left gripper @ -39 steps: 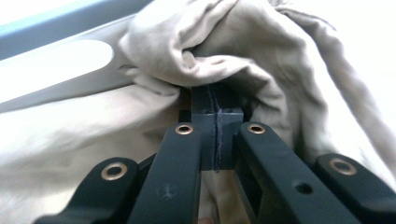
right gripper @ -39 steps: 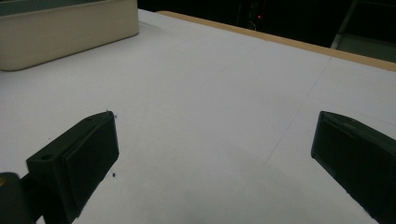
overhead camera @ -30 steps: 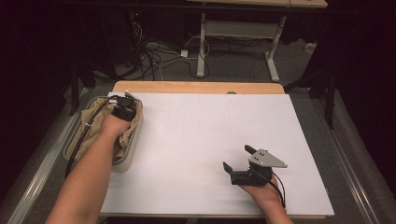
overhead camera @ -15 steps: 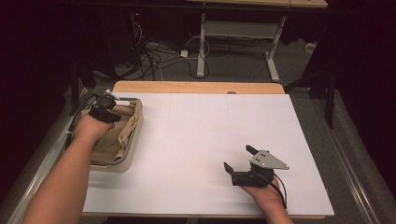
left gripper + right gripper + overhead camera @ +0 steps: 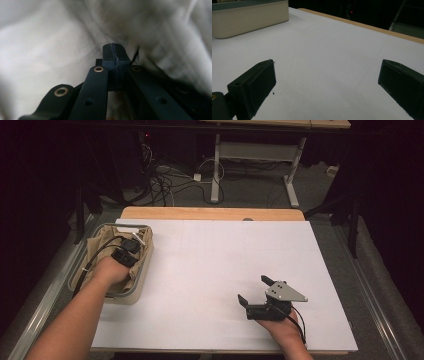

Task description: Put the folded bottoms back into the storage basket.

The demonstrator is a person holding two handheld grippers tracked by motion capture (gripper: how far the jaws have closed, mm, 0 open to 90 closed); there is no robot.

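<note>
**Ana:** High view first: the left hand-held gripper point(image 5: 131, 245) sits down inside the beige oblong plastic tub point(image 5: 141, 279) at the left edge of the white worktop point(image 5: 215, 270), among the crumpled tan cloth point(image 5: 102, 240). A second ago it was nearer the tub's far right corner; half a second ago it had swung to the far left rim; now it's back over the cloth.

**Ben:** And its jaws?

**Ana:** Pressed together, tip to tip, in the left gripper view, pale cloth point(image 5: 50, 37) all around them. Whether any fabric is pinched, I cannot tell.

**Ben:** The other side?

**Ana:** The right hand-held gripper point(image 5: 255, 290) hasn't budged, resting on the worktop near the front edge, jaws spread wide, nothing between them.
</note>
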